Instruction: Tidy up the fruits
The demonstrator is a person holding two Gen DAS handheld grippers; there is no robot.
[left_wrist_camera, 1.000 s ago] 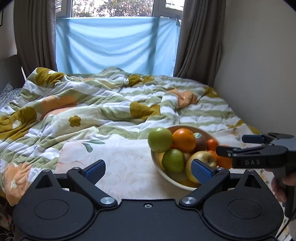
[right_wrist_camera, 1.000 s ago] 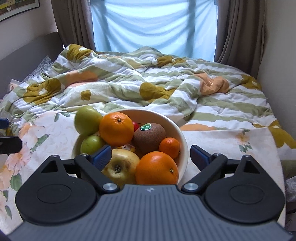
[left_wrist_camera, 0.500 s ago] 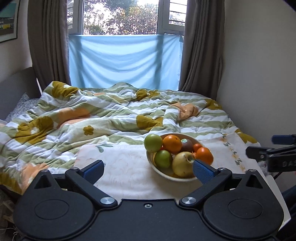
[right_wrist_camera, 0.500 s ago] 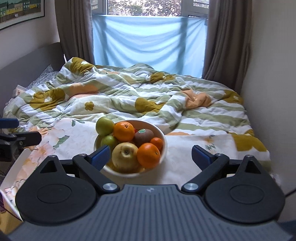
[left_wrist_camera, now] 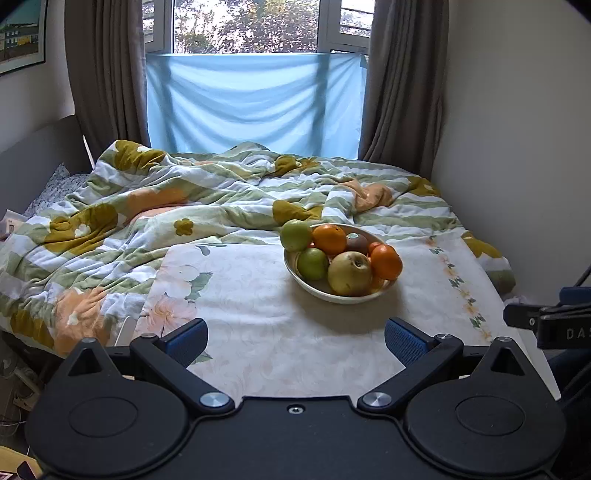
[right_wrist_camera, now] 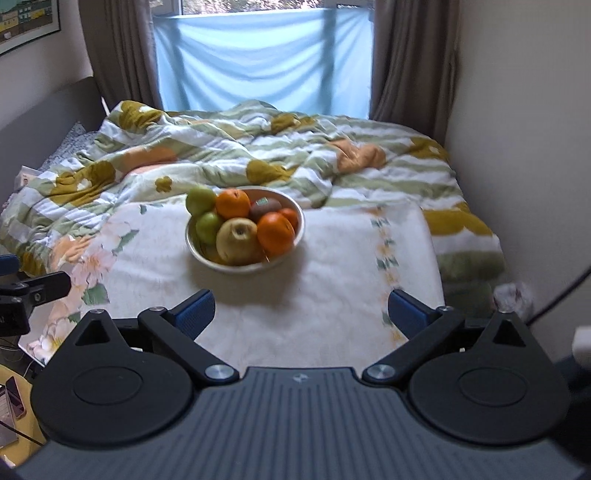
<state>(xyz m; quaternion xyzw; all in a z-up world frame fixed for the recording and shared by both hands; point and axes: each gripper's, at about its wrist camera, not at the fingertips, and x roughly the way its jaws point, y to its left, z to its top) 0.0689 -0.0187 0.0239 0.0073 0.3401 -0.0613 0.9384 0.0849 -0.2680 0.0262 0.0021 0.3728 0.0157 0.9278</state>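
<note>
**Both grippers backed off, bowl now ahead of us**

Since a second ago we have drawn both grippers away from the bowl [left_wrist_camera: 341,295], which looks smaller in both views. Our left gripper [left_wrist_camera: 295,341] and right gripper [right_wrist_camera: 301,308] gape wide, holding nothing. Fruit sits piled in the bowl on the floral cloth [right_wrist_camera: 332,295]: ahead-right of the left fingers, ahead-left of the right, roughly equally near.

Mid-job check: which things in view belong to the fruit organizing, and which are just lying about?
Belongs to the job:
- bowl on the floral cloth
- green apples, oranges, yellow apple, kiwi in it
- left gripper and right gripper, both open and empty

Just lying about:
- rumpled duvet
- curtains
- blue sheet over the window
- framed picture
</note>
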